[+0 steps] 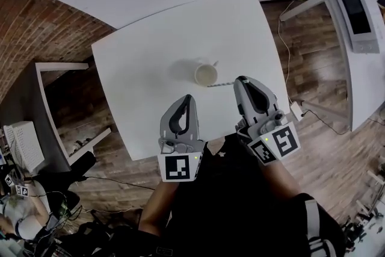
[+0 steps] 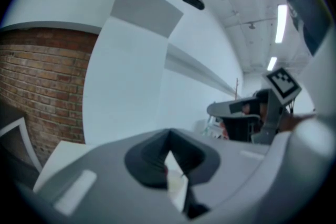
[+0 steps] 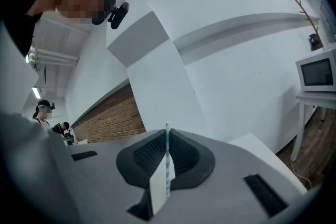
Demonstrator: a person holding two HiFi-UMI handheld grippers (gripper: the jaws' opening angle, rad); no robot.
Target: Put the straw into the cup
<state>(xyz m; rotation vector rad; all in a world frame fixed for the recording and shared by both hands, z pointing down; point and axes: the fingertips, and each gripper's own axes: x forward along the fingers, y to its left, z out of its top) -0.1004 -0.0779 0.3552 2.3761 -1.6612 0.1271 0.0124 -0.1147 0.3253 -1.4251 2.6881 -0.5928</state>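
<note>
Teal-and-white stripes mark the thin paper straw (image 3: 168,165), and it is not yet in the cup, so the main step of the task is judged undone. The right gripper (image 1: 242,80) has its jaws closed on the straw; its own view shows the straw standing pinched between the dark pads. In the head view the straw sticks out of that gripper toward 9 o'clock. Its free end stops just beside the rim of the cream ceramic cup (image 1: 206,74), at the cup's 5 o'clock, outside it. Whether the straw touches the tabletop cannot be told. The cup stands upright near the middle of the white square table (image 1: 138,63), with a small handle at its 1 o'clock, and its pale inside looks empty. The left gripper (image 1: 188,98) hovers at the cup's 7 o'clock, apart from it, its jaws brought together at the tips with nothing seen gripped between them. What is left, by this reading, is to lift the straw's free end over the rim, lower it inside and release it.
</note>
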